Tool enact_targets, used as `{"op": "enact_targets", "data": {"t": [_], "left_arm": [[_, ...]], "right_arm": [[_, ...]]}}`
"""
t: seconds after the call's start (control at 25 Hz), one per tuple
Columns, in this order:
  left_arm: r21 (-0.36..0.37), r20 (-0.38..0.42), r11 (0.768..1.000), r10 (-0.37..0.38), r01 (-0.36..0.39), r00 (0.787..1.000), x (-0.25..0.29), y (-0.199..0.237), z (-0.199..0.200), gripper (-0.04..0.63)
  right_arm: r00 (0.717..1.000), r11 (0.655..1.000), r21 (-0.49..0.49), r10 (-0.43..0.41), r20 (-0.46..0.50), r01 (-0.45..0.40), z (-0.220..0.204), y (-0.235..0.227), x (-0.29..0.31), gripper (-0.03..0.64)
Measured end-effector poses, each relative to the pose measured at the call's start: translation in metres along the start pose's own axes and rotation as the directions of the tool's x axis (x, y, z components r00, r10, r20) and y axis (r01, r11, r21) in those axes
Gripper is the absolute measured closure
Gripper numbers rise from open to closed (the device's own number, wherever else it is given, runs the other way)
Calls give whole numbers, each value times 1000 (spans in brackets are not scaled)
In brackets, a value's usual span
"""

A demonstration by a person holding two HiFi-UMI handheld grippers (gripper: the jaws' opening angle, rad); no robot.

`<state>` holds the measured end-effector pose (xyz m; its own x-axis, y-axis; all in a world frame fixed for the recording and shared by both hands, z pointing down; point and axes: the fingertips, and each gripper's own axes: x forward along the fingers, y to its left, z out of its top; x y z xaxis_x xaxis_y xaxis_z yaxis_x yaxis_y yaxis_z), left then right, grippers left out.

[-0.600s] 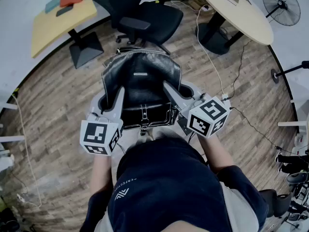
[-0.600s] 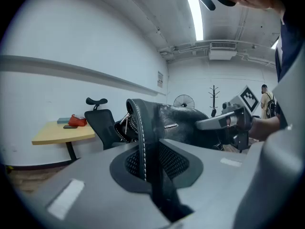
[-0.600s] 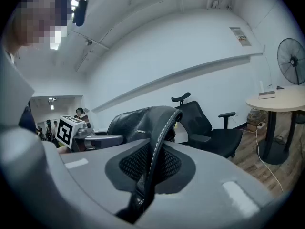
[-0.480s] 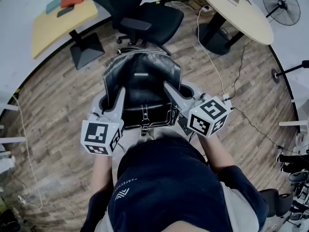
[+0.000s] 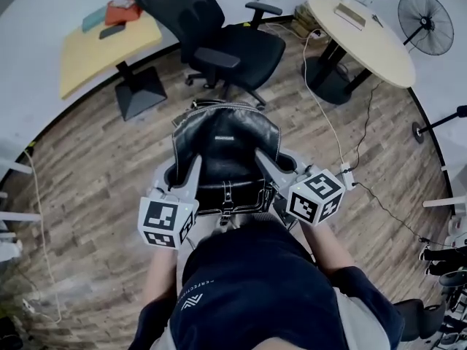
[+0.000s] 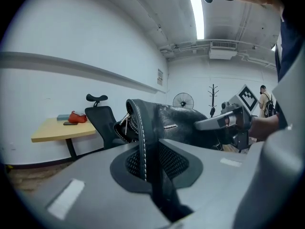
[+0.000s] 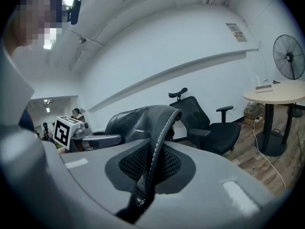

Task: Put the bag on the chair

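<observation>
Bag [image 5: 226, 141], black leather with white stitching, hangs at the centre of the head view, clear of the wooden floor [image 5: 95, 159] and short of the chair [image 5: 233, 46] in the upper middle of the frame. Each stitched side edge is pinched in a tool: the left tool [image 5: 193, 165] is closed narrow on the edge at the frame's left, the right tool [image 5: 263, 155] likewise on the other edge. The leather looks soft and rather slick, likely to sag and fold, and moderately heavy. Those firmer stitched edges seem the soundest places to hold it, with both sides level.
</observation>
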<state>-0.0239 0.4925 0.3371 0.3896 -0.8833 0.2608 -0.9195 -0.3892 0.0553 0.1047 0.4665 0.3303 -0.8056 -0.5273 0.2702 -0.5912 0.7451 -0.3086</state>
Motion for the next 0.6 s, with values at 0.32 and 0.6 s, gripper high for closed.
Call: {"op": "enact_targets", "data": {"t": [0.32, 0.6], "left_arm": [[-41, -33, 999, 24, -25, 999, 17, 23, -15, 532], [-81, -60, 993, 82, -87, 995, 61, 66, -12, 532]], "right_arm": [[998, 1000, 30, 13, -56, -11, -6, -12, 29, 591], [994, 998, 37, 55, -93, -52, 10, -49, 84, 591]]}}
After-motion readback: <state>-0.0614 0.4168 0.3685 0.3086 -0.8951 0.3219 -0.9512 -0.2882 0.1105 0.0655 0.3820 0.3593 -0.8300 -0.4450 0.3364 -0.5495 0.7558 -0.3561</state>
